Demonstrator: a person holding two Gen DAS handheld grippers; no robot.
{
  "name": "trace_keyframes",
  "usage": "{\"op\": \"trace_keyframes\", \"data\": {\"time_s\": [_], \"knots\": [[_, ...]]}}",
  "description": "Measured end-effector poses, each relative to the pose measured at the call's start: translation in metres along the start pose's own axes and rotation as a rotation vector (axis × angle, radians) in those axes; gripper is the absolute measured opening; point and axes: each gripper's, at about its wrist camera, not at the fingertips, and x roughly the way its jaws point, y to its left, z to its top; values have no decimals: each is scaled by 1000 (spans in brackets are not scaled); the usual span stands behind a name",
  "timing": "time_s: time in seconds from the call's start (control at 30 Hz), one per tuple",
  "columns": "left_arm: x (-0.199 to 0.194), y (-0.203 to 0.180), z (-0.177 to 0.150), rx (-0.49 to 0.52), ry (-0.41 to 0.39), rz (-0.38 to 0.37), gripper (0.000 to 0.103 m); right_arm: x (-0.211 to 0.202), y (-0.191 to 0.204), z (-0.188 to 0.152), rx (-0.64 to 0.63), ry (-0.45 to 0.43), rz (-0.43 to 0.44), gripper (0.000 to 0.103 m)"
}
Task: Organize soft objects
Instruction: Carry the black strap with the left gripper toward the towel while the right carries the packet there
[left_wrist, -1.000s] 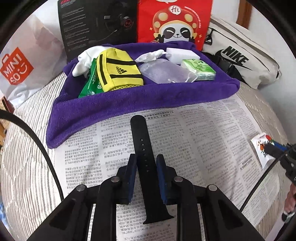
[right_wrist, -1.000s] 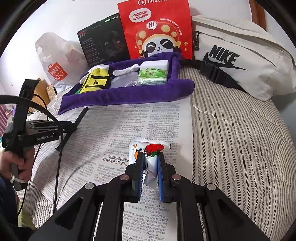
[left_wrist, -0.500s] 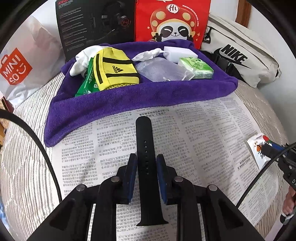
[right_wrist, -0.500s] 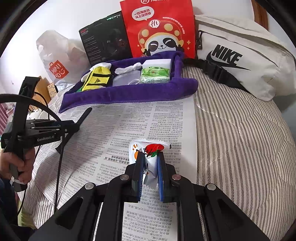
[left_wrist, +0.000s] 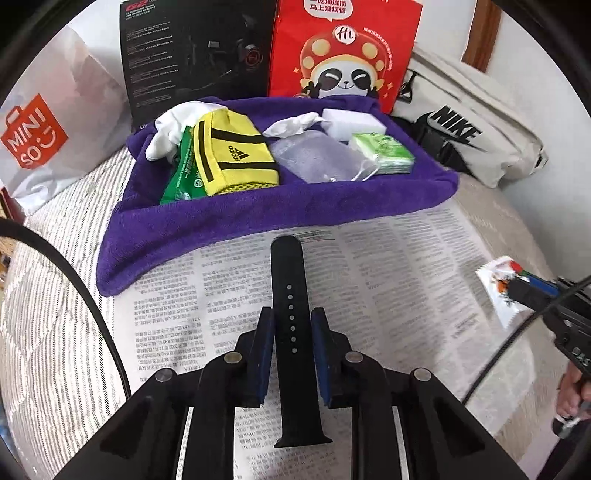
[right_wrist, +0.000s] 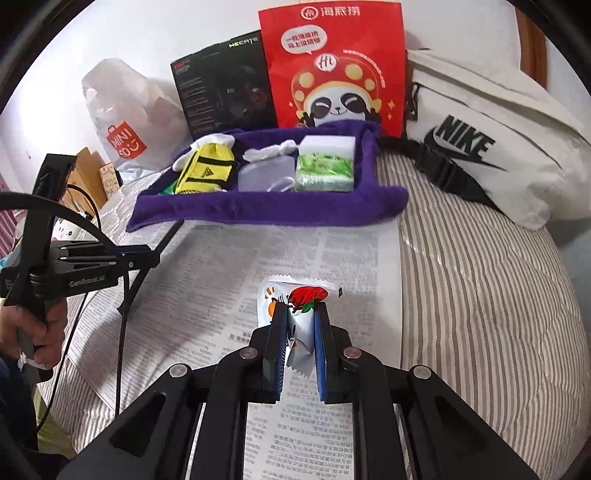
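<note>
My left gripper (left_wrist: 292, 321) is shut on a black watch strap (left_wrist: 290, 295) that points toward the purple towel tray (left_wrist: 258, 221). The left gripper also shows in the right wrist view (right_wrist: 147, 258). My right gripper (right_wrist: 300, 314) is shut on a white snack packet with red and orange fruit print (right_wrist: 295, 299), held above the newspaper (right_wrist: 229, 280). That packet (left_wrist: 498, 284) shows at the right of the left wrist view. The tray holds a yellow Adidas pouch (left_wrist: 232, 155), a green wipes pack (left_wrist: 184, 177), a clear pouch (left_wrist: 317, 158), a green tissue pack (left_wrist: 384, 151), white cloth and a white block.
Behind the tray stand a black headset box (left_wrist: 195, 48), a red panda bag (left_wrist: 343, 51) and a Miniso bag (left_wrist: 40, 122). A white Nike bag (right_wrist: 491, 147) lies at the right on the striped bedding (right_wrist: 480, 295).
Both grippers have moved forward toward the purple tray, which now looks larger and closer. The strap and the packet stay held.
</note>
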Motion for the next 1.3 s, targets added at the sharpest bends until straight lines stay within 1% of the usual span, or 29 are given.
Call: {"op": "trace_keyframes", "data": {"time_s": [0.07, 0.3, 0.7, 1.0, 1.23, 1.3], "knots": [[-4, 2, 0, -11, 0, -27, 19, 1, 2, 4, -3, 0, 13, 14], [-15, 9, 4, -29, -14, -37, 19, 5, 10, 21, -26, -7, 47, 14], [-29, 20, 27, -43, -46, -56, 19, 19, 24, 59, -60, -17, 83, 14], [-35, 30, 61, -49, -78, -50, 19, 32, 25, 96, -70, -36, 88, 14], [-26, 36, 96, -36, -94, -56, 19, 50, 21, 127, -66, -43, 76, 14], [-21, 37, 105, -38, -95, -68, 19, 56, 18, 137, -61, -45, 72, 14]]}}
